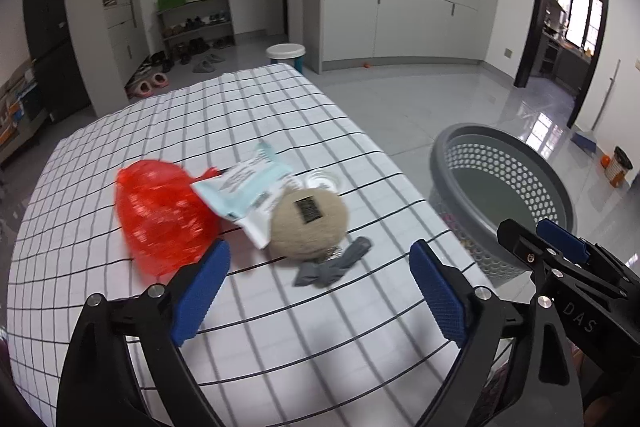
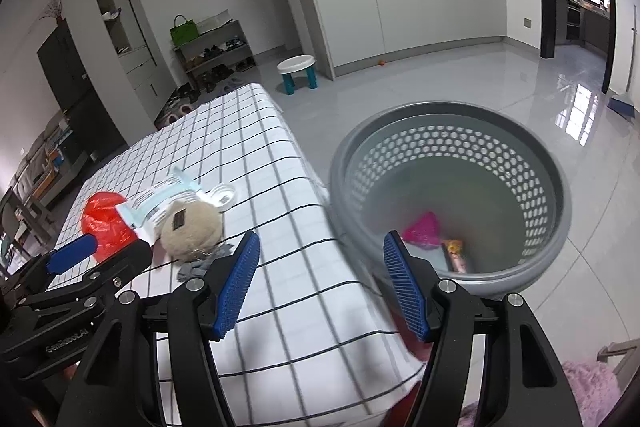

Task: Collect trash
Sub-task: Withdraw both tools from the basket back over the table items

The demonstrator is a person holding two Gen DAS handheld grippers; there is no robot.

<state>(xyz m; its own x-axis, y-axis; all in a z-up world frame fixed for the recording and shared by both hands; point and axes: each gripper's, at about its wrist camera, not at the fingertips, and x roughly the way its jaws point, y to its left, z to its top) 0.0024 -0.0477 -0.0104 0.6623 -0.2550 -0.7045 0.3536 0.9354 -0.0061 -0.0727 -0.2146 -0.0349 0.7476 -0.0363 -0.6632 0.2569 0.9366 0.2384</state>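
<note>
Both my left fingers (image 1: 319, 289) and right fingers (image 2: 320, 283) empty, spread; best to centre on the crumpled red plastic bag (image 1: 162, 217) at frame left, clear of the beige plush ball (image 1: 307, 225).

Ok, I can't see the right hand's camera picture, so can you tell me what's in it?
The open right gripper hovers over the edge of a white table with a black grid cloth, beside a round grey plastic basket with holes on the floor. The basket holds a pink wrapper and a yellow packet; a crumpled red plastic bag and a fluffy beige ball remain on the table.
</note>
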